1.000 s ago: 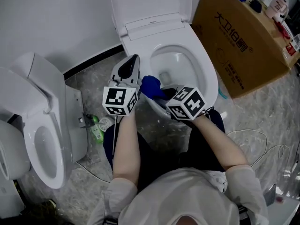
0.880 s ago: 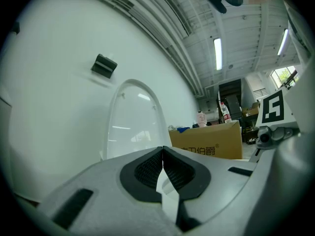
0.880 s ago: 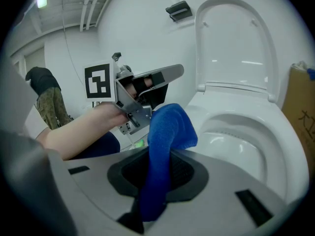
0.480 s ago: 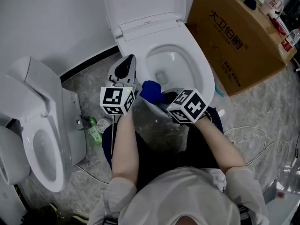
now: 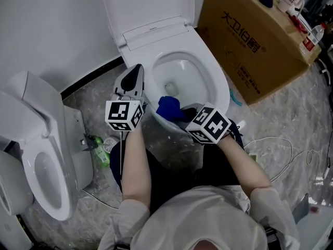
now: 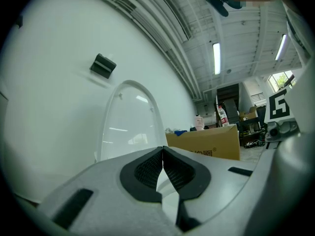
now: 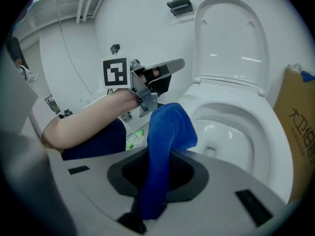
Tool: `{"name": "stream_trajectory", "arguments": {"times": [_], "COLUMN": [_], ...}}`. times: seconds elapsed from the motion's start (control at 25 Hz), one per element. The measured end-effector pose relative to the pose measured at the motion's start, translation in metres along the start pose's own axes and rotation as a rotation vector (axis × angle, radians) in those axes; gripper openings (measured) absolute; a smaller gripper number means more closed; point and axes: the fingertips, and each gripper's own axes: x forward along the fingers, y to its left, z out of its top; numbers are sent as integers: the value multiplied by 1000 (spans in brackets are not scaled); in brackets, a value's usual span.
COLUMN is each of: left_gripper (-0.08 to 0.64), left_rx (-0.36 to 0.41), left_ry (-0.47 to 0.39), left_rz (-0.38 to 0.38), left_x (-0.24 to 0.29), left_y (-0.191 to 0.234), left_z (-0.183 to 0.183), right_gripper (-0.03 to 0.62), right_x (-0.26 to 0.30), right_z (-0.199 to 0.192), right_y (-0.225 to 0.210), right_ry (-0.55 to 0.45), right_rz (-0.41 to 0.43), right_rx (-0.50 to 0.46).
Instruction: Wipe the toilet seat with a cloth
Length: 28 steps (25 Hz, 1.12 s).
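A white toilet stands ahead with its lid raised. The blue cloth rests on the near left rim, pinched by my right gripper, which is shut on it. In the right gripper view the cloth rises from between the jaws beside the bowl. My left gripper hovers left of the bowl, tilted up, its jaws shut with nothing between them. The left gripper view shows the raised lid beyond the closed pads.
A second toilet stands at the left. A large cardboard box with bottles on top sits right of the bowl. A green bottle lies on the floor; a white cable loops at the right.
Both grippers and the cloth sit a little lower and further left in the head view, as the view shifted. The cloth stays gripped on the near rim.
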Motion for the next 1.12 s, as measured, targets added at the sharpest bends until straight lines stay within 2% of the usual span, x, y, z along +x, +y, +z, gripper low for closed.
{"name": "stream_trajectory", "arguments": {"times": [0.4,0.96,1.12], "left_gripper": [9,9,9], "left_rx": [3,-8,20], "left_ry": [6,15,10], "left_rz": [-2,-8,-3], "left_x": [-1,1,1], "left_y": [-2,-8,-8], "left_z": [-3,-9,-4], "right_gripper": [74,74,74], "right_x": [-24,-47,-54], "right_z": [-24,-46,-52], "right_y": [-7,-7,-12], "right_ry": [-4,-19,-32], "right_rz": [-112,-145,-142], "right_rx": [-11,36,60]}}
